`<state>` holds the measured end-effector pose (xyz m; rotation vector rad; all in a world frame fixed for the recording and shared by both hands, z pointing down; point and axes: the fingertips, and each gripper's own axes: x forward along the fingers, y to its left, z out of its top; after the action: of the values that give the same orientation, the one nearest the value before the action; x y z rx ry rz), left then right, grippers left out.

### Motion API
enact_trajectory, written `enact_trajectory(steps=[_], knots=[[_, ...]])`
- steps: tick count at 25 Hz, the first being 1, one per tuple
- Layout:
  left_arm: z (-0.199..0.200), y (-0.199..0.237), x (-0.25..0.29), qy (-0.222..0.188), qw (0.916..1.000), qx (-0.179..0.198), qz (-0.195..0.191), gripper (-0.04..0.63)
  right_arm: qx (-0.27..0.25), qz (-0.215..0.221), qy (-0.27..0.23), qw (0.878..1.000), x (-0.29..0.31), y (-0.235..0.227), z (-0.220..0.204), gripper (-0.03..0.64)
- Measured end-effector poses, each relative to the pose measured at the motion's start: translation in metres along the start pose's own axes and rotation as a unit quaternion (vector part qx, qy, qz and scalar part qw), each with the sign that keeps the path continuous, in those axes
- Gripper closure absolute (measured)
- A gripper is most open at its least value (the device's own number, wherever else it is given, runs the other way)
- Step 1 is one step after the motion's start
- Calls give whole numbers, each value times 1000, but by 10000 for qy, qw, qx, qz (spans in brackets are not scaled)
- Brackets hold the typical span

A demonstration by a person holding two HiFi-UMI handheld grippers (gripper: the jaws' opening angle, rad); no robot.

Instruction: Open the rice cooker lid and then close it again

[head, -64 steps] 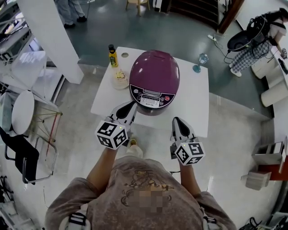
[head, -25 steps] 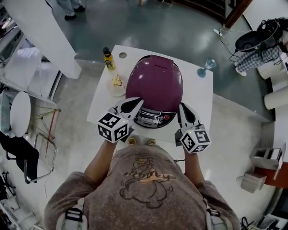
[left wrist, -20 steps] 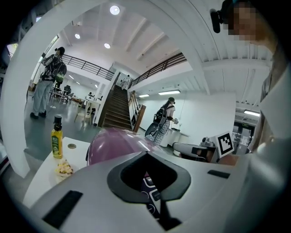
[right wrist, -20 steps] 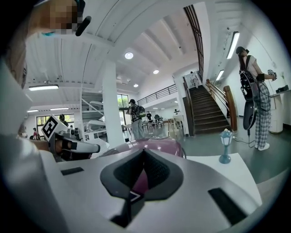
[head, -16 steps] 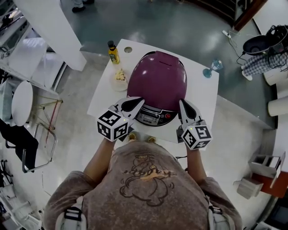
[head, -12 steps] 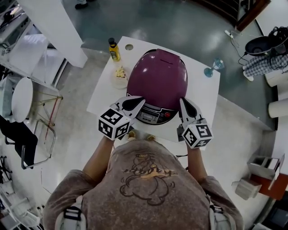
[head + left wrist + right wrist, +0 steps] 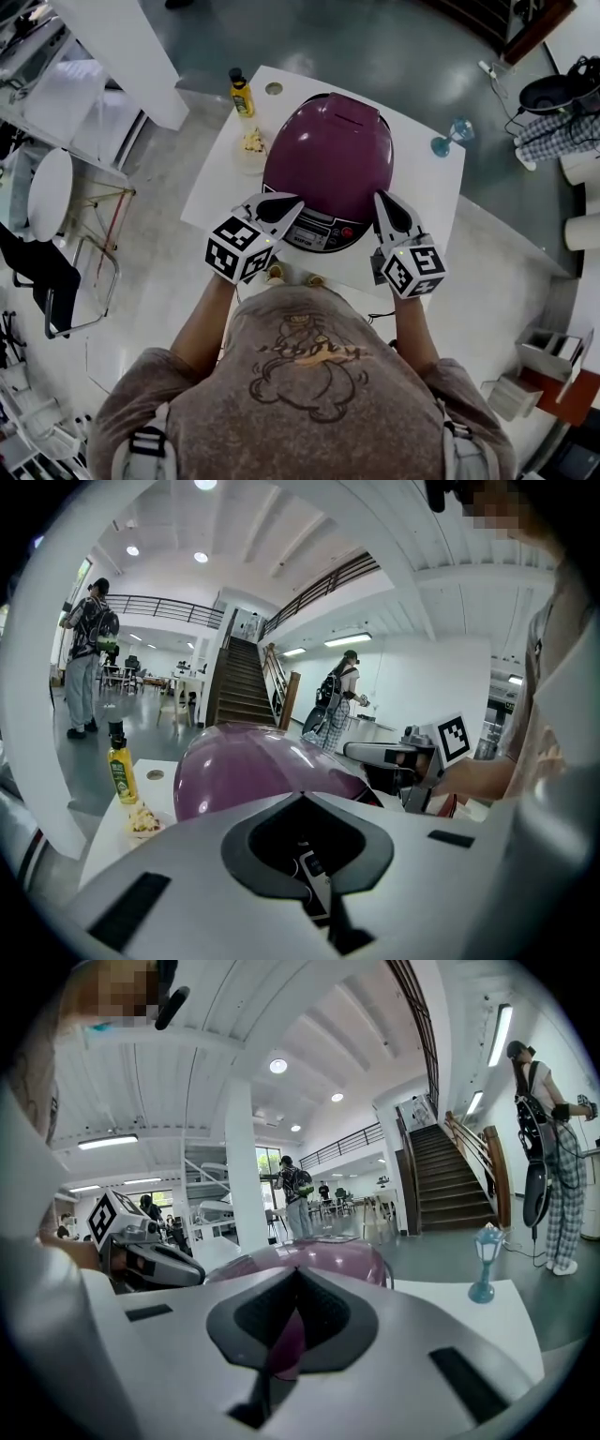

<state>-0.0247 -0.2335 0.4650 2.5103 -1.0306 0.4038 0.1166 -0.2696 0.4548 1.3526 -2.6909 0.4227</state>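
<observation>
Moved: left claw (image 7: 291, 202) and right claw (image 7: 382, 200) hung short of the cooker (image 7: 330, 155) over the near edge of the table (image 7: 427, 192) in the earliest picture. They now flank the cooker's front, and the person has stepped in close.
Cooker: stands mid-table with its lid (image 7: 333, 131) down and its panel (image 7: 317, 234) facing the person.
Left claw: at the cooker's front-left, tips over the corner of the panel. Its jaws are together with nothing gripped, and the panel shows through the hollow behind the tips.
Right claw: at the cooker's front-right, alongside the shell. Its jaws are closed and empty.
Contact: from above, the left tips seem to lie on or just over the panel's edge, but I cannot tell whether they touch.
Why shut: probably so the closed tips work as one blunt finger for a latch button, not as a pincer.
Why both in front: the latch is likely at the cooker's front rim. One claw may press while the other steadies or lifts.
Stage: the opening has not yet begun.
Bystanders: bottle (image 7: 242, 94) and bowl (image 7: 251, 148) stand left of the cooker and a blue glass (image 7: 457, 131) behind-right. All look clear of the lid's swing.
</observation>
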Motion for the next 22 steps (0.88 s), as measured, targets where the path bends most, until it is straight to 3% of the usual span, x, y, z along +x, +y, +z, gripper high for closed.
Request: enact_trajectory(steps=[7, 22], knots=[[-5, -3, 4, 259, 9995, 161, 67, 575, 77, 53, 11, 10000, 4, -1, -3, 615], [-5, -5, 3, 250, 9990, 360, 86, 577, 153, -4, -46, 9999, 7, -1, -7, 615]])
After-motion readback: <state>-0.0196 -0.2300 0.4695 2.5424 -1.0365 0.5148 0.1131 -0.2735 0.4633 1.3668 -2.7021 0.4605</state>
